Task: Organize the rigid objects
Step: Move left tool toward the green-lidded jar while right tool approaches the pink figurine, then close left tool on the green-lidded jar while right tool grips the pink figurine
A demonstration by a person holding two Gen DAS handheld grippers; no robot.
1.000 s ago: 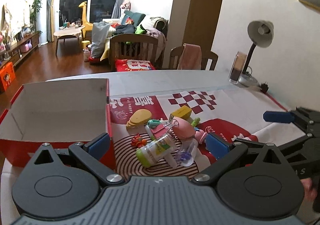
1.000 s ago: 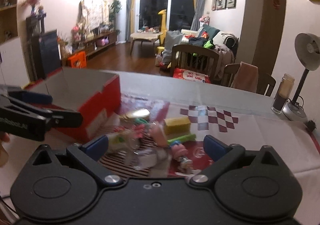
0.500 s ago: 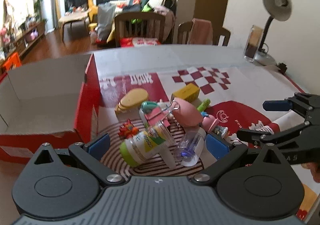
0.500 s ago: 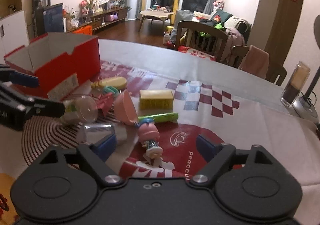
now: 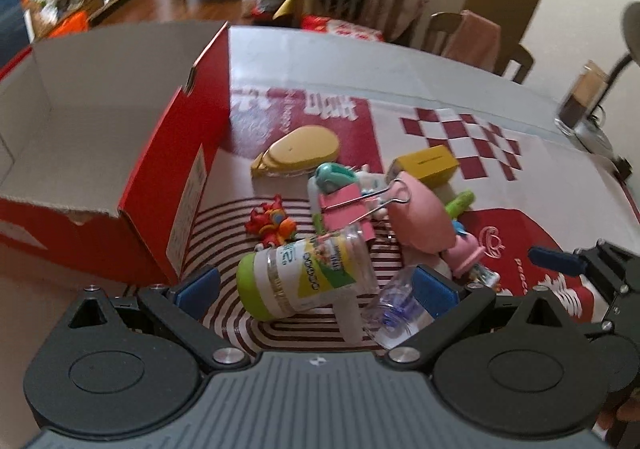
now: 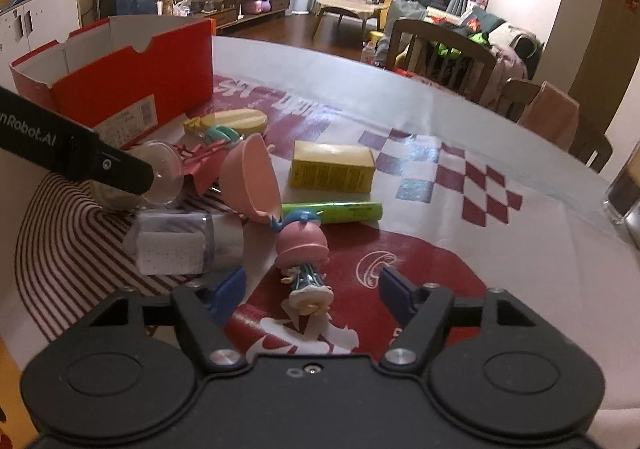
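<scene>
A pile of small toys lies on the printed tablecloth beside an open red cardboard box [image 5: 168,153] [image 6: 132,85]. My left gripper [image 5: 316,289] is open, its jaws on either side of a clear bottle with a green cap [image 5: 304,281] lying on its side. My right gripper [image 6: 312,289] is open around a pink-haired doll figure [image 6: 304,261] lying on the cloth. A clear jar [image 6: 180,245] [image 5: 396,309], a pink half-shell [image 6: 248,181] [image 5: 420,217], a yellow box [image 6: 332,171], a green tube [image 6: 340,211] and a pink binder clip [image 5: 348,205] lie close by.
A yellow oval toy [image 5: 300,149] and a red-orange figure [image 5: 272,225] lie near the box. A glass jar [image 5: 580,105] and lamp base stand at the far right. Chairs [image 6: 436,53] stand behind the table. The left gripper's arm [image 6: 76,153] crosses the right wrist view.
Both grippers have moved forward and down toward the pile. The left now straddles the green-capped bottle; the right now straddles the doll. Both stay open.
</scene>
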